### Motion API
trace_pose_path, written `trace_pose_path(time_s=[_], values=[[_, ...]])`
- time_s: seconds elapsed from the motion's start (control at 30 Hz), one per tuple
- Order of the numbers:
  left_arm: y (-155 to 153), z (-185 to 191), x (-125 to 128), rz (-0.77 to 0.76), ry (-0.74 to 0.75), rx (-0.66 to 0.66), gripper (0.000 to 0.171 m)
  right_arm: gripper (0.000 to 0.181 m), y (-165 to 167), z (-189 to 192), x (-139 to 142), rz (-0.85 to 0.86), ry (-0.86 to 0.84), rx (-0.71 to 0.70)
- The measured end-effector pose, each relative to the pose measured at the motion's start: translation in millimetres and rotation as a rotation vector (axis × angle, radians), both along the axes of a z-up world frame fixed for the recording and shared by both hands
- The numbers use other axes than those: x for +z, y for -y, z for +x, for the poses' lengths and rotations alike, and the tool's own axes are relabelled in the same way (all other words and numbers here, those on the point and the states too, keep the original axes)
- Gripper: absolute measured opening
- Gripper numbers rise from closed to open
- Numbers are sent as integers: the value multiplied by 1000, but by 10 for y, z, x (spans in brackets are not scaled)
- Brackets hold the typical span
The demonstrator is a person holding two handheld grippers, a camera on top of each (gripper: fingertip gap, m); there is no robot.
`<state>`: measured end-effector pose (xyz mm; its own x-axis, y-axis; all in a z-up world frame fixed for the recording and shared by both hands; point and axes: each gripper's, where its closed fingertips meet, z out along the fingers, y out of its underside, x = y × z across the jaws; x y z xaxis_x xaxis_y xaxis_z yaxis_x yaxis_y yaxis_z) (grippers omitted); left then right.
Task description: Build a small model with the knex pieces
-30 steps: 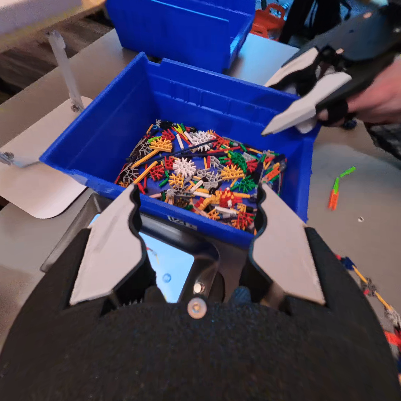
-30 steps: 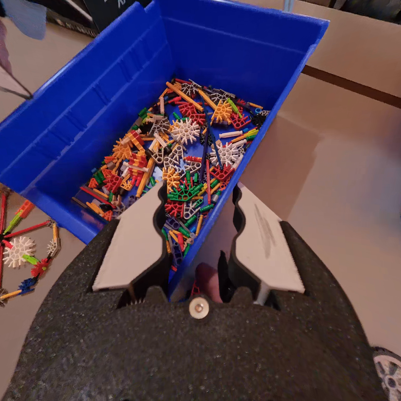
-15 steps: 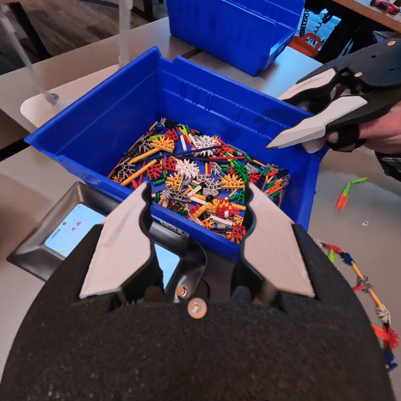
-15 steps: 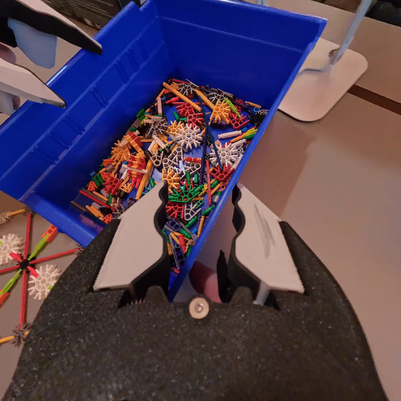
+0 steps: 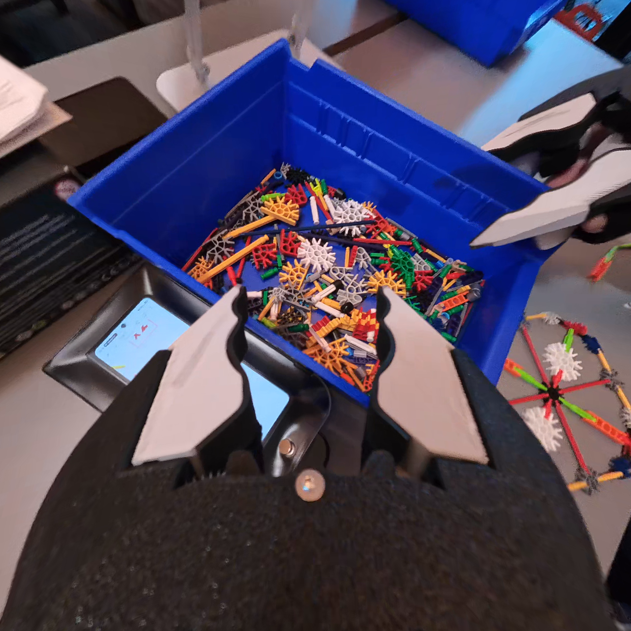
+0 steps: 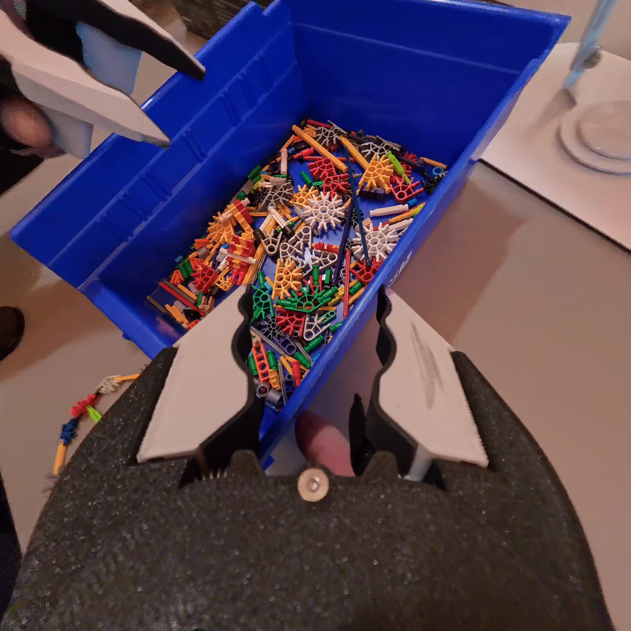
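A blue bin holds several loose coloured rod-and-connector building pieces. My left gripper is open and empty, just above the bin's near rim and over the pieces. My right gripper is open and straddles the bin's wall, one finger over the pieces and one outside. It touches no piece. A person's fingertip shows under it. Each gripper also shows in the other's view: the right one at the bin's far right corner, the left one at the upper left.
A phone with a lit screen in a black holder lies against the bin's near side. A built wheel of rods and connectors lies on the table to the right. A white stand base, a black box and a second blue bin surround it.
My left gripper has swung over the bin's near rim, and its jaws have narrowed somewhat. It has come into the right wrist view at the upper left. My right gripper has held its place on the wall.
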<state>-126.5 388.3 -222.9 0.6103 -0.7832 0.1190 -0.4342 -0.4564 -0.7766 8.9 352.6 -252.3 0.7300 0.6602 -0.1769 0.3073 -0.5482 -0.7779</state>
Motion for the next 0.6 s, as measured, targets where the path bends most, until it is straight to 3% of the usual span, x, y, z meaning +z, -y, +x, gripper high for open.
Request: trace_pose_path(time_s=[0.1,0.17,0.6], values=[[69,-172,-164,-43,-96,1,78,76,72,-331,16,-21,-37,44],[5,-344,-217,25,-188,35,80,81,95,-519,17,-3,-20,58],[-142,-1136,-251,53,-274,147,75,90,156,-1305,54,-39,-103,139]])
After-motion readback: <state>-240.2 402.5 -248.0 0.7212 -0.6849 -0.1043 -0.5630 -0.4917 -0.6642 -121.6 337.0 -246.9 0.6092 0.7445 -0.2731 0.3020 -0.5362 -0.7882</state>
